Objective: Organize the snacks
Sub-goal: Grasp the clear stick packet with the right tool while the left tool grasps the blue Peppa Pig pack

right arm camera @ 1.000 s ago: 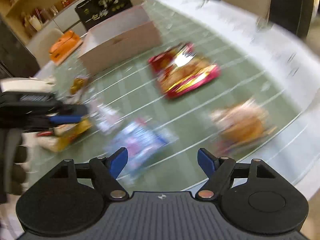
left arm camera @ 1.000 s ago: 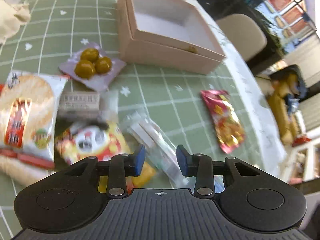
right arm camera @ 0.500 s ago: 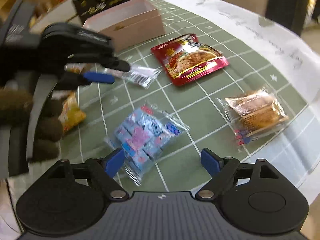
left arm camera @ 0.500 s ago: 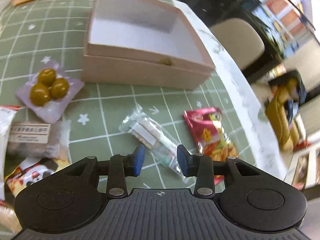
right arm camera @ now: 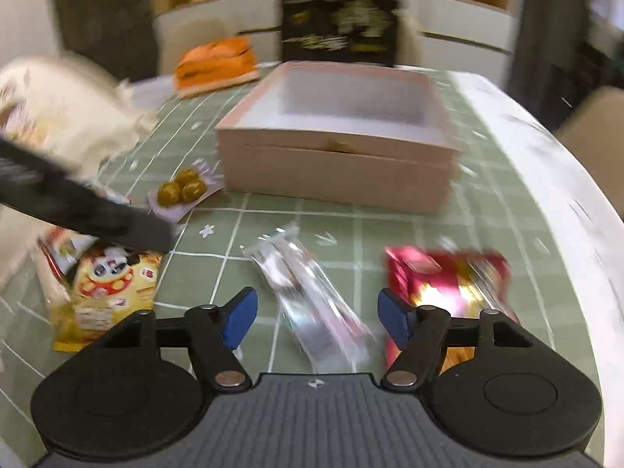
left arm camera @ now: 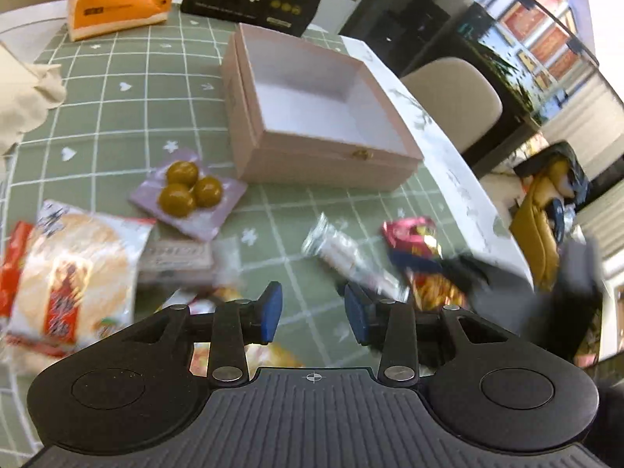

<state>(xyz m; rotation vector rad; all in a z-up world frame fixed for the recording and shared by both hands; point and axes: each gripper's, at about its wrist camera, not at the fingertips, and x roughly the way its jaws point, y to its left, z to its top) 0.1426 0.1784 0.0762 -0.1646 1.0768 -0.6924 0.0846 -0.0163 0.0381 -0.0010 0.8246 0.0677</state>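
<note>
Lining up your right tongs (right arm camera: 316,318) on the clear packet (right arm camera: 308,296)

The clear packet lies flat on the green worktop (right arm camera: 273,210), just ahead of your right tongs and between their blue tips; its long axis runs slantwise from far-left to near-right, toward the pink box (right arm camera: 335,163) beyond; the jaws are closing but not yet pressing it; your left tongs (left arm camera: 313,310) stand narrow and empty, with the packet off to their right, so the right hand looks nearer.
</note>
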